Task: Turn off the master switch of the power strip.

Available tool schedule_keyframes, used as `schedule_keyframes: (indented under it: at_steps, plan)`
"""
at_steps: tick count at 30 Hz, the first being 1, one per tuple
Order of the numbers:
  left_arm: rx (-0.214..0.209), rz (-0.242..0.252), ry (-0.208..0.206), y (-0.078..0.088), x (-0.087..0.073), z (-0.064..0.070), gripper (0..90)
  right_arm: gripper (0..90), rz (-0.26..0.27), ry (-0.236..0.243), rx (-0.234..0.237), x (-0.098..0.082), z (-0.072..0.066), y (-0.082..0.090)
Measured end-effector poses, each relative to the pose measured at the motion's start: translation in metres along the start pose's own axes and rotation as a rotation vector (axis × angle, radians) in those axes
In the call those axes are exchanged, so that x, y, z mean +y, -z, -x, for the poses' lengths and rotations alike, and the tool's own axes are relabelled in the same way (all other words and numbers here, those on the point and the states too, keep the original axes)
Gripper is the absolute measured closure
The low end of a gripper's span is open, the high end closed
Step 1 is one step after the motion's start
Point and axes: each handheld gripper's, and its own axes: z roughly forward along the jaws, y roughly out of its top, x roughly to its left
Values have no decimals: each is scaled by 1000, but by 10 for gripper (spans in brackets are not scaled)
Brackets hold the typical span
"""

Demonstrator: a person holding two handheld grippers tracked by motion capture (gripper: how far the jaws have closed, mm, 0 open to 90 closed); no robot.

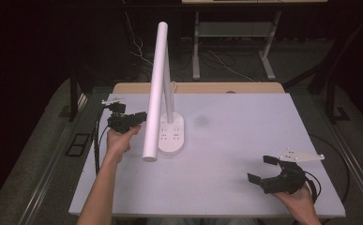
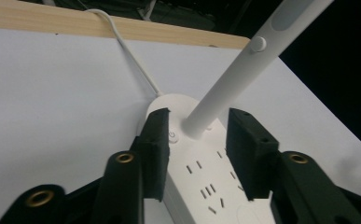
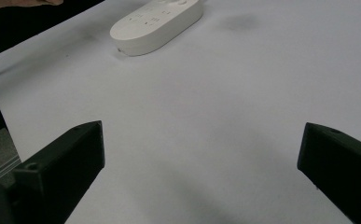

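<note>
Where the white desk lamp [image 1: 170,133] stands on the pale table [image 1: 245,154], its flat oval base, set with socket holes, sits just beyond the tips of the left gripper [image 1: 139,117], toward the table's middle. In the left gripper view the base [image 2: 201,172] runs between the two black jaws, which stand partly apart on either side of the lamp's upright stem [image 2: 225,88] without pressing on it; nothing is clamped. A small power button [image 2: 172,136] lies on the base close to the inner face of the jaw at the view's left. From the stem's top the long white lamp head [image 1: 155,89] slopes down toward the person, its free end hanging just beside the left hand [image 1: 120,140]. A white cord [image 2: 131,60] leaves the far end of the base and runs off over the wooden strip at the table's far edge.

The right gripper [image 1: 270,171] is well apart from the lamp, near the table's near right corner, held low over bare tabletop with its jaws spread wide and empty. In the right gripper view the base [image 3: 157,23] lies far ahead of those jaws, off to their left.
</note>
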Motion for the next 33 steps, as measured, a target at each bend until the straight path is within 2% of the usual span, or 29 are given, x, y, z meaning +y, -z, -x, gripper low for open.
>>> schedule_keyframes:
  at_steps: [2, 6, 7, 8, 13, 16, 22, 25, 26, 29, 33]
  plan:
    - [-2, -3, -18, 5, -1, 1, 530, 0, 2, 0, 0, 0, 0, 0]
    - [7, 4, -12, 15, -4, 5, 450, 0, 1, 2, 0, 0, 0, 0]
    - [5, 5, -25, 16, -4, 5, 427, 0, 0, 3, 0, 0, -1, 0]
    - [11, 6, -15, 18, -5, 8, 406, 0, -1, 3, 2, 0, -1, 0]
    - [11, -1, -39, 30, -11, 15, 293, 0, -1, -1, 1, 1, -1, 0]
    - [1, -6, -57, 38, -15, 19, 202, 0, 2, 4, 1, 1, -1, 0]
    - [-1, -1, -84, 51, -27, 25, 84, 0, 2, 11, 1, 1, -3, -1]
    - [6, 2, -83, 54, -34, 26, 10, 0, 0, 9, 1, 1, -3, -1]
    - [4, 2, -68, 54, -37, 27, 10, 0, 0, 9, 1, 1, -3, -1]
    - [-6, 4, -69, 56, -46, 28, 0, 0, -2, 9, 1, 1, -3, -1]
    - [-6, 11, -93, 58, -56, 33, 0, 0, -5, 7, 1, 1, -3, -2]
